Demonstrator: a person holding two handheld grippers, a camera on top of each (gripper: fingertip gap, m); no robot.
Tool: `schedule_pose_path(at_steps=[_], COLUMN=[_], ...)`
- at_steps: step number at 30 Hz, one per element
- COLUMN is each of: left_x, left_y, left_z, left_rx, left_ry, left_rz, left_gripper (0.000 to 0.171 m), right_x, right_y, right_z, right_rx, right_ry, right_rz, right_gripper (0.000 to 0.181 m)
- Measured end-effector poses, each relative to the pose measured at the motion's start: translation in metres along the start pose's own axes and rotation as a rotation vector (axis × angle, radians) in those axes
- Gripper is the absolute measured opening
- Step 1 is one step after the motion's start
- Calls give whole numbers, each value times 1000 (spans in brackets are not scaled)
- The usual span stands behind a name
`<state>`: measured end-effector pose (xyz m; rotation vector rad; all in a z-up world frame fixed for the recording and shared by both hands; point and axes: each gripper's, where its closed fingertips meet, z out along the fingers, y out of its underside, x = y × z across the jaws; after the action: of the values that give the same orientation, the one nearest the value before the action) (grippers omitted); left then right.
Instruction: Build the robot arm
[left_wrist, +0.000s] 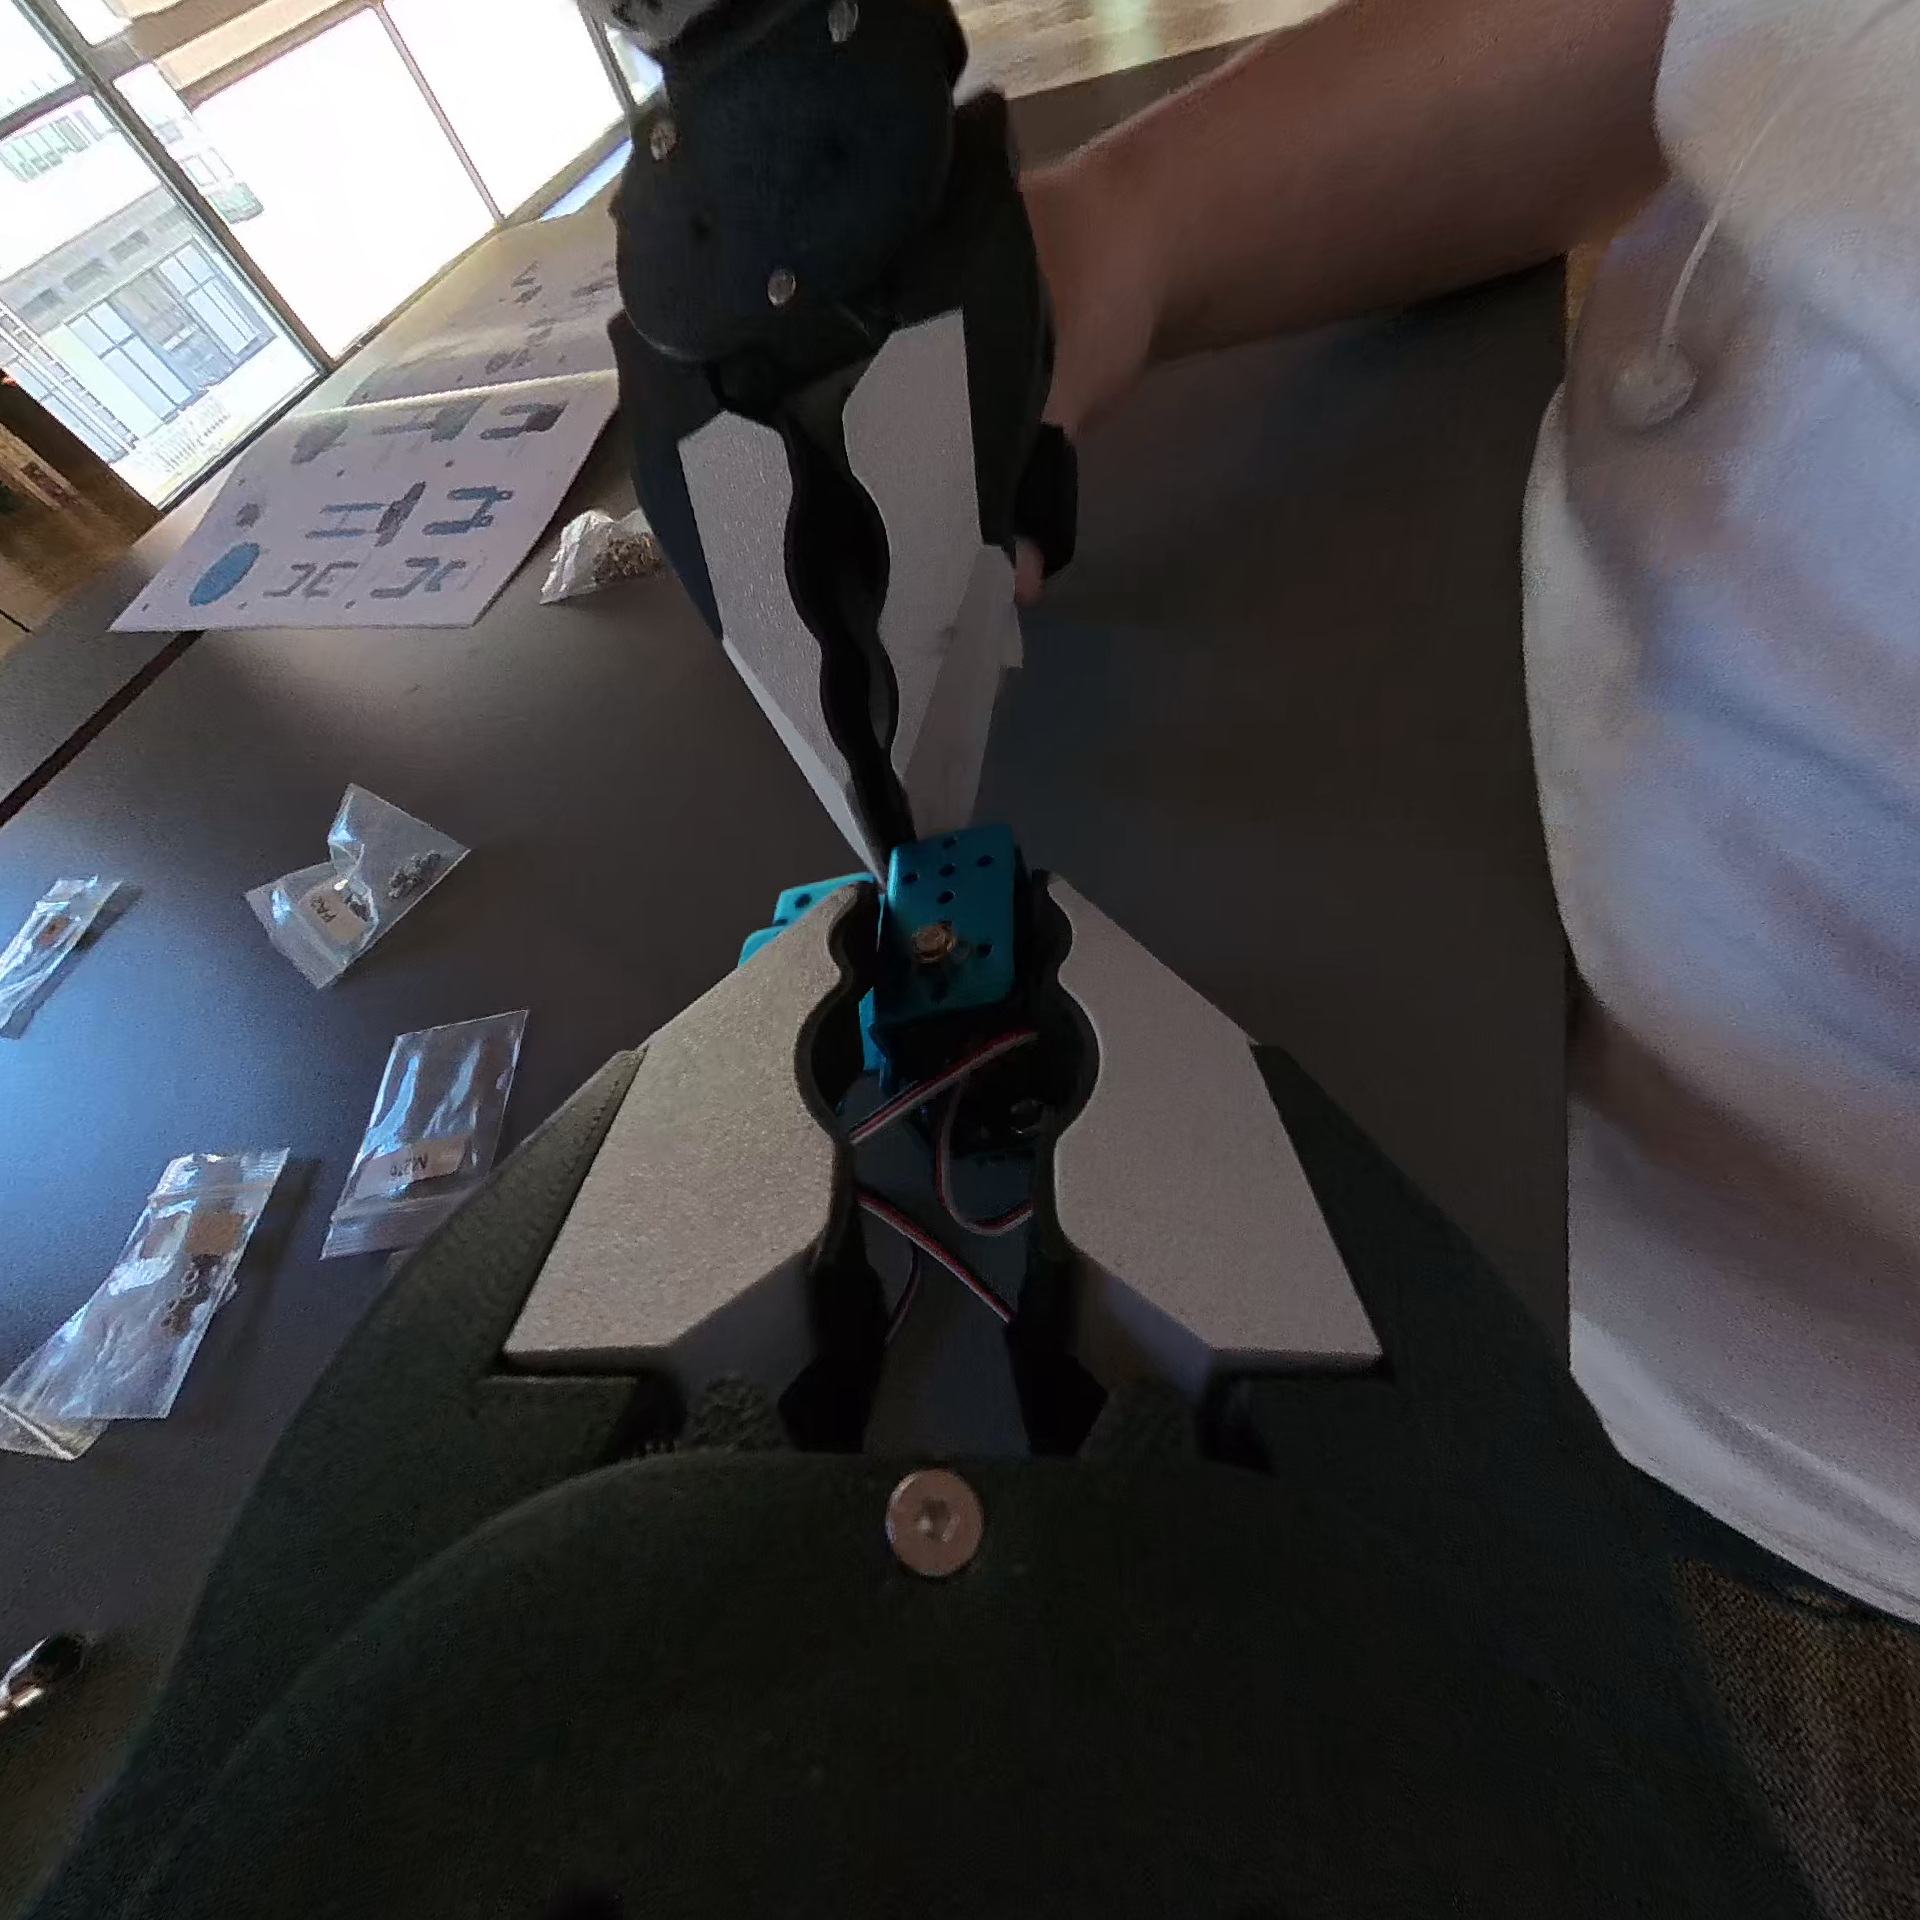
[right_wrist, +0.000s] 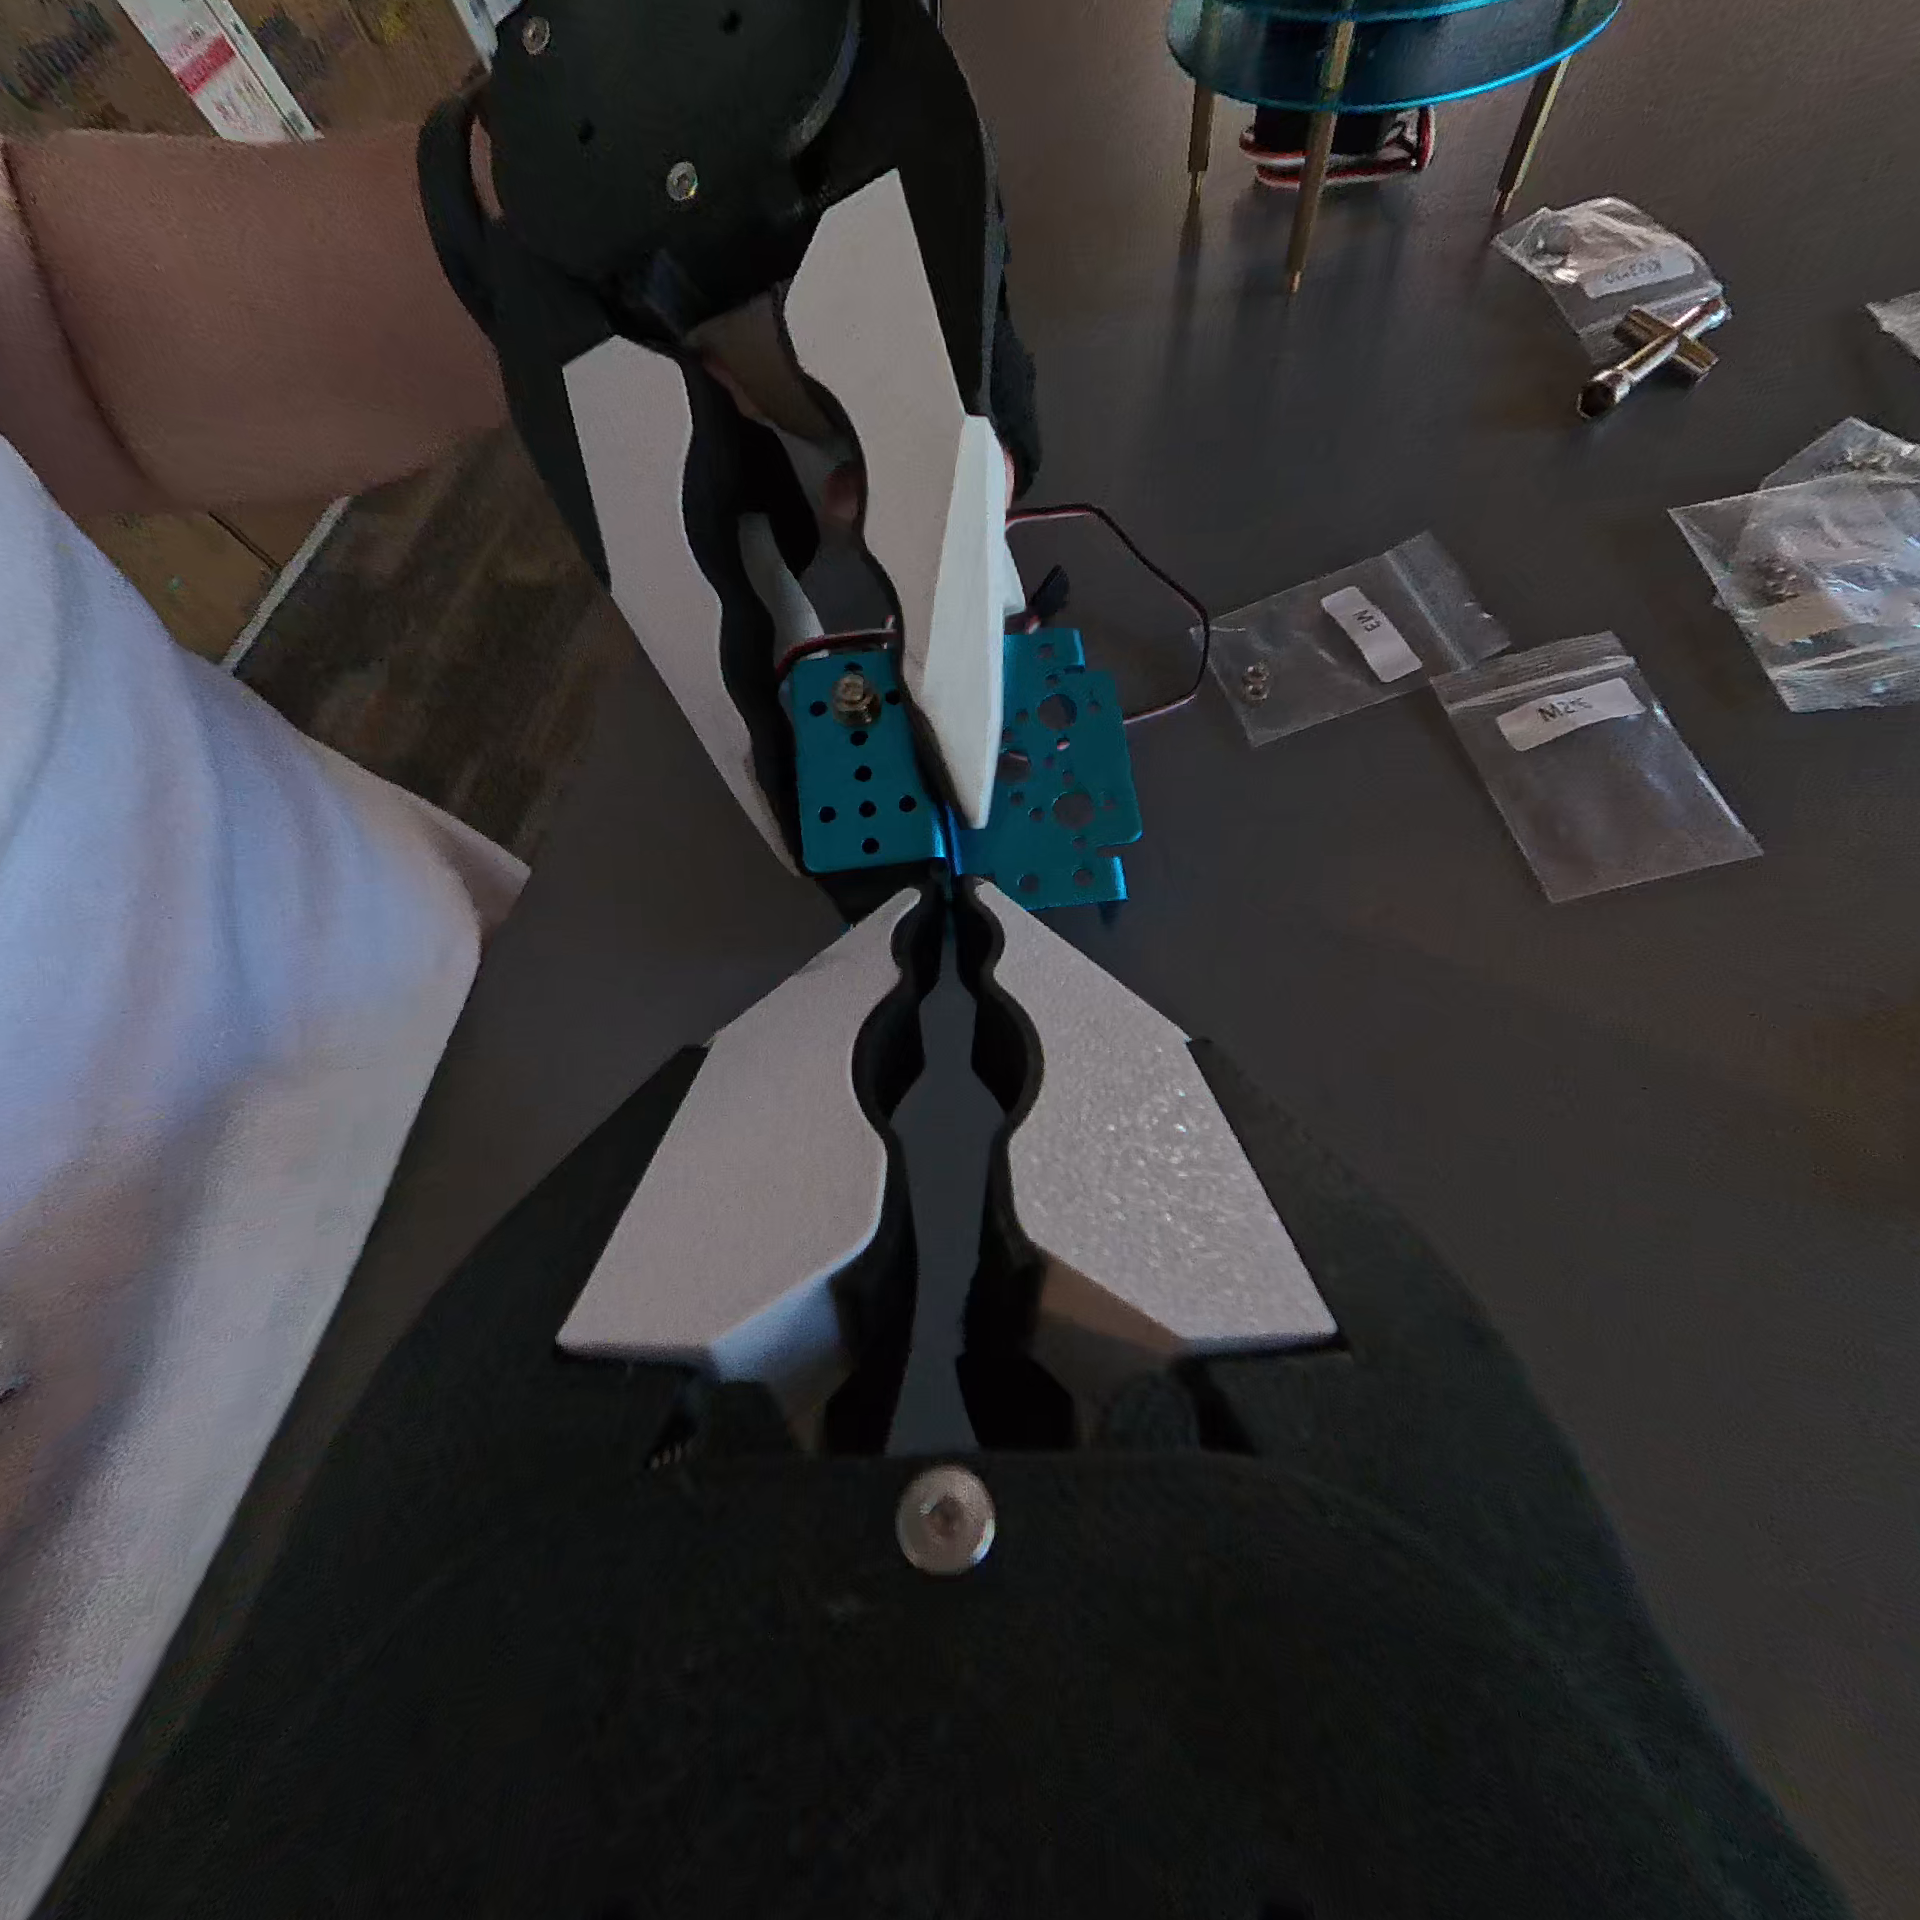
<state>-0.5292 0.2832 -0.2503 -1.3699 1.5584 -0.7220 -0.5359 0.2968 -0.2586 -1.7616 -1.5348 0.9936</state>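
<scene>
A blue perforated metal bracket (left_wrist: 951, 873) with a brass bolt and a red, white and black servo lead (left_wrist: 940, 1252) is held between both grippers above a dark table (left_wrist: 520, 748). My left gripper (left_wrist: 951, 920) is shut on the bracket's sides, with the lead hanging back between its fingers. My right gripper (left_wrist: 888, 831) comes in from the far side with its tips closed on the bracket's top edge. In the right wrist view my right gripper (right_wrist: 948, 899) pinches the fold of the bracket (right_wrist: 862, 836), and the left gripper (right_wrist: 883, 831) clamps it from the opposite side.
Several clear bags of small hardware (left_wrist: 426, 1132) (right_wrist: 1590, 758) lie on the table. A printed sheet (left_wrist: 343, 499) lies at the far left. A blue round platform on brass standoffs (right_wrist: 1382, 52) and a metal cross wrench (right_wrist: 1652, 353) stand far right. A person's white shirt (left_wrist: 1745, 831) is close by. Only a small space, under 4 cm, lies between the two pairs of fingers. The metal cross wrench (right_wrist: 1652, 353) is about equally far from each gripper, around 25 cm.
</scene>
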Motion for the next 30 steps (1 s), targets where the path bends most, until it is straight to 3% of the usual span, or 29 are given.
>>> schedule_pose_path(at_steps=[6, 12, 20, 24, 30], left_x=[-6, -18, -18, -17, -17], left_y=[-3, -1, -13, -15, -17], left_z=[10, 16, 29, 32, 36], left_rx=[-17, -105, -92, -89, -94], left_ry=[-44, -92, -59, -60, -89], left_rz=[-22, 51, 65, 55, 70], left_gripper=[44, 42, 35, 30, 30], right_x=[8, 13, 15, 16, 17], right_y=[0, 2, 1, 3, 5], right_z=[-19, -37, -47, -47, -50], right_rx=[-142, -312, -491, -517, -433], right_ry=[73, 104, 101, 94, 74], right_rz=[22, 27, -9, -11, 48], right_gripper=[2, 2, 2, 2, 2])
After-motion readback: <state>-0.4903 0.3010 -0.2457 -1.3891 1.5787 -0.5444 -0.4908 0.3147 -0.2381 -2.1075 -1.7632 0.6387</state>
